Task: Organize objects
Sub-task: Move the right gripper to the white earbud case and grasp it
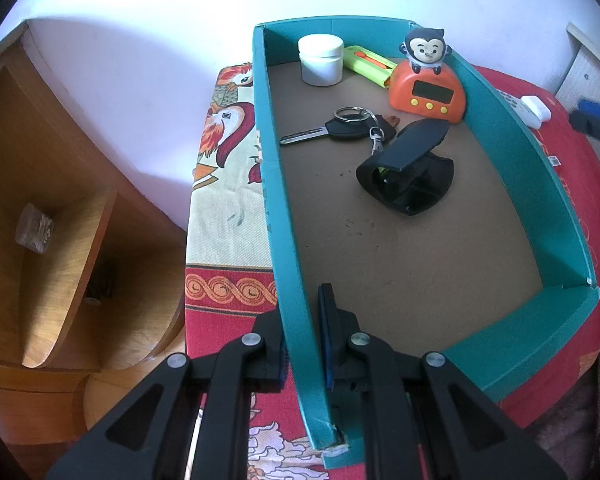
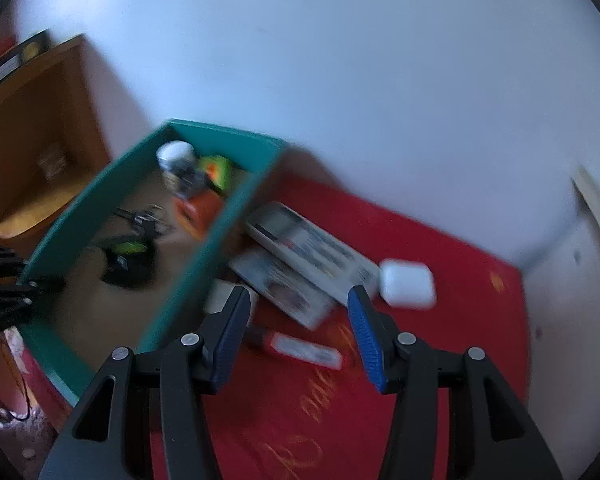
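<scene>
My left gripper [image 1: 304, 344] was clamped on the near wall of the teal cardboard tray [image 1: 540, 184]. My right gripper [image 2: 296, 336] stood apart and empty, over the red cloth [image 2: 440, 360] beside that tray. The small white rounded plastic case [image 2: 407, 283] lay just right of the tray: I judged it light, rigid and slippery, best pinched across its flat faces.

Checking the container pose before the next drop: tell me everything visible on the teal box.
The teal box is an open, lidless cardboard tray with teal walls, a bare brown floor and a frayed near corner. It sits flat on the patterned cloth, holding a white jar, green cutter, orange monkey clock, key with ring and a black clip. The left gripper is shut on its near left wall.
</scene>
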The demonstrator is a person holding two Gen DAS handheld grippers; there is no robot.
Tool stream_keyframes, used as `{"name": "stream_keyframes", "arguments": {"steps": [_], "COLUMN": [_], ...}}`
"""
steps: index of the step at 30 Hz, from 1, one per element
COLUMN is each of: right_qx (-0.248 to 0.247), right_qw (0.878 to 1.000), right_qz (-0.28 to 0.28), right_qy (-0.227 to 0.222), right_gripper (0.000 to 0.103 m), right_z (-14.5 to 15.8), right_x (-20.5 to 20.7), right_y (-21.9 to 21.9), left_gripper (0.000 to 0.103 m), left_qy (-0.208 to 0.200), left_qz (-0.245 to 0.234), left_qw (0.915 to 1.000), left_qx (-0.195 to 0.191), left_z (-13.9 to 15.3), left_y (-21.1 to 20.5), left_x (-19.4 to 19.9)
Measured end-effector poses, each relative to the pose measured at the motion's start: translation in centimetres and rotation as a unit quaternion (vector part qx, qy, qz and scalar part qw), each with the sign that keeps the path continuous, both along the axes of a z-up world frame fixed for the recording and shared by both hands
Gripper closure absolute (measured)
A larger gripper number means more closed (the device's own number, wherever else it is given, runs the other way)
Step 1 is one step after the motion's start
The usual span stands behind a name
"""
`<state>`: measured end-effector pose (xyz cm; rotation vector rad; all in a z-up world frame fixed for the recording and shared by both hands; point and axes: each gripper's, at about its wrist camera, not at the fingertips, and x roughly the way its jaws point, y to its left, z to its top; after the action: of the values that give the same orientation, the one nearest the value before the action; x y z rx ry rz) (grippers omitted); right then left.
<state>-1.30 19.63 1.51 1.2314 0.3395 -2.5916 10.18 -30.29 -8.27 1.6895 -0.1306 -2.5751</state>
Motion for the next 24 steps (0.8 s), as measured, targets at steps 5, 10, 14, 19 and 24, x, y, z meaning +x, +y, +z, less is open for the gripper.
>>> {"name": "stream_keyframes", "arguments": {"steps": [5,10,14,19,24], "right_qx": [-0.023,-0.055,-0.034,0.005,0.028], "right_qw": [0.997,0.994,0.995,0.995,0.994], "right_qz": [-0.064,-0.083,-0.075,-0.081,-0.087], "right_qy": [-0.026,-0.052,-0.055,-0.058,-0.055], "right_gripper": [0.051,0.05,0.044,0.044,0.044], "right_z": [-1.9,-3.6,-4.3,-5.1,-5.6], "right_x": [0.5,0.1,-1.1,-3.7,-6.4], "right_y": [3.8,5.4,5.3,6.0,6.6], "left_gripper": [0.093,0.093,0.093,0.093,0.093], "left_qy": [0.0,-0.001,-0.002,-0.001,-0.001], "left_qz": [0.0,0.002,0.003,0.003,0.003], "left_qw": [1.0,1.0,1.0,1.0,1.0], "left_qx": [0.0,-0.003,-0.004,-0.004,-0.004], "left_z": [0.0,-0.1,-0.1,-0.2,-0.2], "left_y": [0.0,0.0,-0.1,-0.2,-0.2], "left_x": [0.0,-0.1,0.0,0.0,0.0]}}
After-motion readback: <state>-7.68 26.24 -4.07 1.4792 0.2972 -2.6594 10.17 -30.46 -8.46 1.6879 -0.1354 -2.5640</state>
